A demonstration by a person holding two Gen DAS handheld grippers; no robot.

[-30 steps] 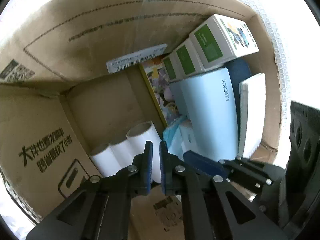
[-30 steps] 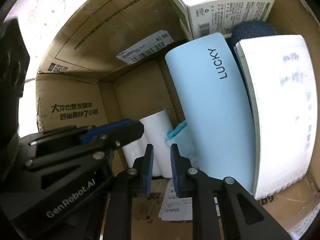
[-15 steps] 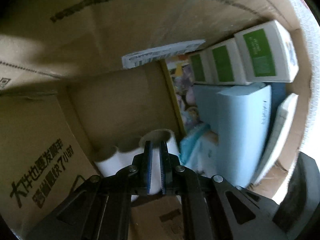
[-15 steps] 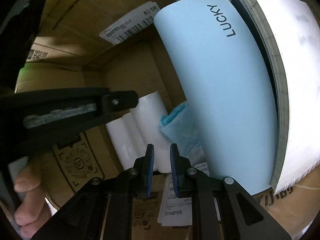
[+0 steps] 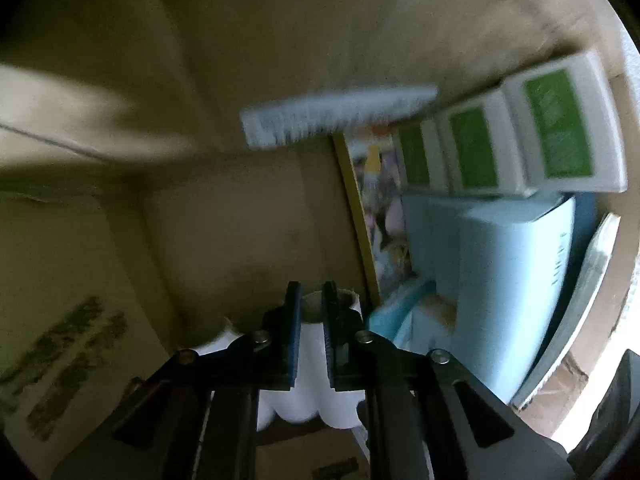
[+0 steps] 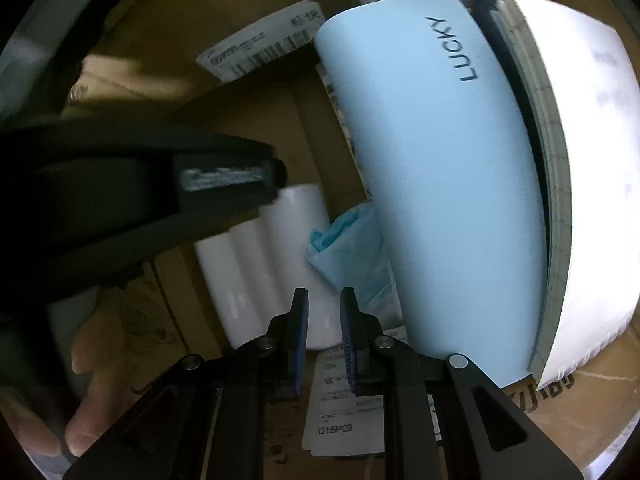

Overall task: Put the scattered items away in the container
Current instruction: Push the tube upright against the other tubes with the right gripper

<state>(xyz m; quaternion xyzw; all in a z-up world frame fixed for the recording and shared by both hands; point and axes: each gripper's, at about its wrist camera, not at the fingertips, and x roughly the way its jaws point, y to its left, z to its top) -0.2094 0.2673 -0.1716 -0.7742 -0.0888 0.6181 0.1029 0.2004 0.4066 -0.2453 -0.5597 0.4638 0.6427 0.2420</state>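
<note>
Both grippers reach down into a cardboard box [image 5: 240, 220]. My left gripper [image 5: 311, 294] straddles the top rim of a pack of three white rolls [image 5: 312, 380] that stands on the box floor. Its jaws are opening, the roll's wall still sits between them, and the pads look just clear of it. In the right wrist view the same rolls [image 6: 260, 264] lie under the left gripper's black finger [image 6: 228, 178]. My right gripper [image 6: 324, 300] hovers near the lower end of the rolls, shut and holding nothing.
A light blue LUCKY box [image 6: 440, 180] and a thick white pad [image 6: 580, 160] fill the right side. Green-and-white cartons [image 5: 552, 132], a picture book [image 5: 380, 220] and a blue packet [image 6: 348, 248] are beside them. A person's hand [image 6: 92, 400] shows at lower left.
The left gripper sank deeper into the box with the white rolls, and its jaws have spread slightly. The right gripper stayed almost in place, still shut.
</note>
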